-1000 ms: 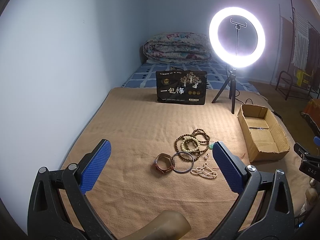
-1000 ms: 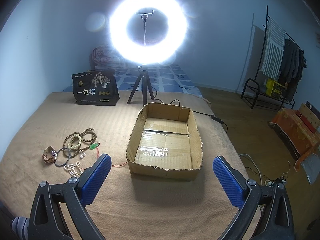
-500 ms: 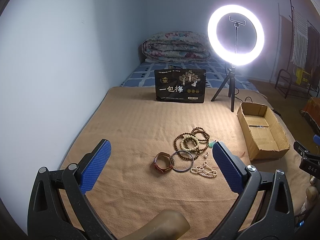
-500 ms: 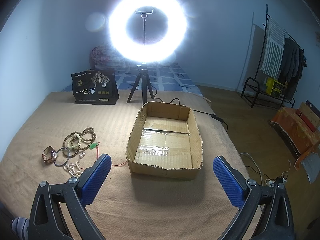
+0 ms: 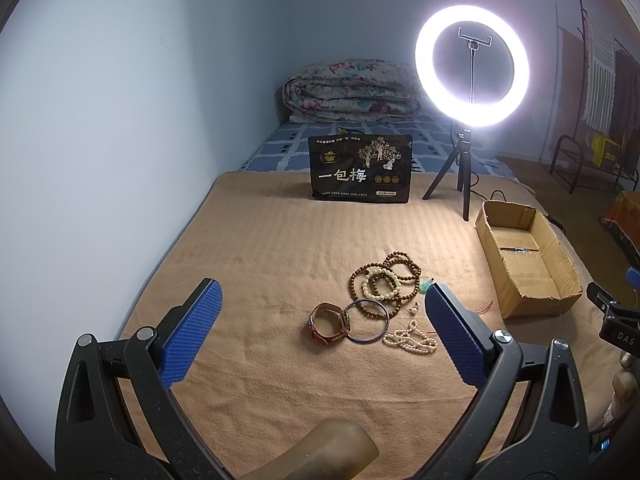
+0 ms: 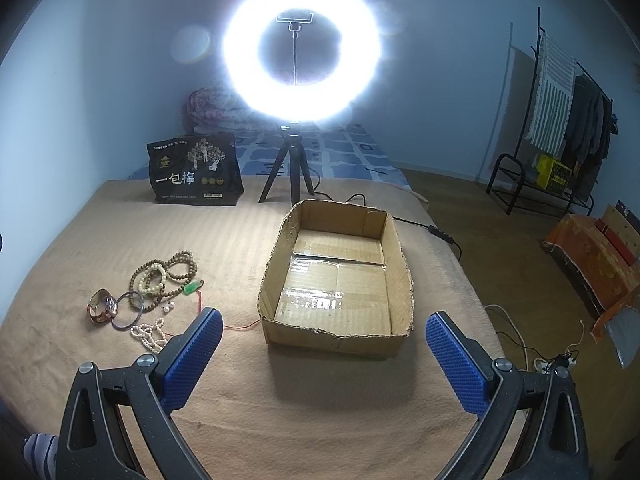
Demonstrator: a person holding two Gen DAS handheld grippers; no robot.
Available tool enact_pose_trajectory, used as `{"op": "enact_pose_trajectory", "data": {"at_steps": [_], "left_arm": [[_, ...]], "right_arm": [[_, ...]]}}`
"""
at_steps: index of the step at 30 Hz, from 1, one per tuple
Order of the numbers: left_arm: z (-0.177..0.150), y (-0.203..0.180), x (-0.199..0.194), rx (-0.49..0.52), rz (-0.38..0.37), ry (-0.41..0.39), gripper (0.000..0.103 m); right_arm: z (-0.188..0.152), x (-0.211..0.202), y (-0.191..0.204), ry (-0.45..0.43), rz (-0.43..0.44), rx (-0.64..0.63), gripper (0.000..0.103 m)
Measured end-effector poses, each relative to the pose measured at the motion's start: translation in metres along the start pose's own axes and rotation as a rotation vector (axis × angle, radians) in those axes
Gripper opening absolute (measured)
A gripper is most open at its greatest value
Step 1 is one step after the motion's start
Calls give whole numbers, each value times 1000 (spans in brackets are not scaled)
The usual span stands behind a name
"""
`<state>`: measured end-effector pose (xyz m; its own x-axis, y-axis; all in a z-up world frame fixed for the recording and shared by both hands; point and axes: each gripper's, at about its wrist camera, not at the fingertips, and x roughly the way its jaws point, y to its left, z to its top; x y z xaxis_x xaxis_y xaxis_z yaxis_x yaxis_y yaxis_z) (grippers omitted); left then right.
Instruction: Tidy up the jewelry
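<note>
A pile of jewelry lies on the tan blanket: brown and cream bead bracelets (image 5: 382, 283) (image 6: 162, 274), a brown leather watch (image 5: 328, 323) (image 6: 102, 306), a metal bangle (image 5: 366, 315) (image 6: 131, 309), a pearl strand (image 5: 410, 338) (image 6: 150, 333) and a green pendant on a red cord (image 6: 192, 288). An empty cardboard box (image 6: 340, 276) (image 5: 524, 256) stands to their right. My left gripper (image 5: 320, 332) is open and empty, just short of the pile. My right gripper (image 6: 324, 354) is open and empty, in front of the box.
A lit ring light on a tripod (image 5: 470, 68) (image 6: 298, 48) stands behind the box, its cable trailing right. A black snack bag (image 5: 360, 168) (image 6: 196, 168) stands at the back. A wall runs along the left. The bed edge and floor lie right of the box.
Both views have shifted very slightly; the scene sits a touch higher in the frames. Nothing on the blanket has moved and both grippers stay open.
</note>
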<state>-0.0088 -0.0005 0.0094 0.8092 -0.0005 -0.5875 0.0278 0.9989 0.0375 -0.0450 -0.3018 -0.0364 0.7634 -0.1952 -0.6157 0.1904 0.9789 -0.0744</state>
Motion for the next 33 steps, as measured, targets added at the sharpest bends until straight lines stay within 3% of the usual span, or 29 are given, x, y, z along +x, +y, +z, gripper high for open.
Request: {"op": "enact_pose_trajectory", "data": {"at_steps": [13,24,33], "left_arm": [[-5,7,13,5,-1,15,103],[-21,25,44,2,-7,88,103],[-36,34,67,19,-46,123,102]], "right_arm": [[1,5,8,14,26,-4,103],[1,12,33,32,164,-48,100],[9,34,51,84,293,-53,86]]}}
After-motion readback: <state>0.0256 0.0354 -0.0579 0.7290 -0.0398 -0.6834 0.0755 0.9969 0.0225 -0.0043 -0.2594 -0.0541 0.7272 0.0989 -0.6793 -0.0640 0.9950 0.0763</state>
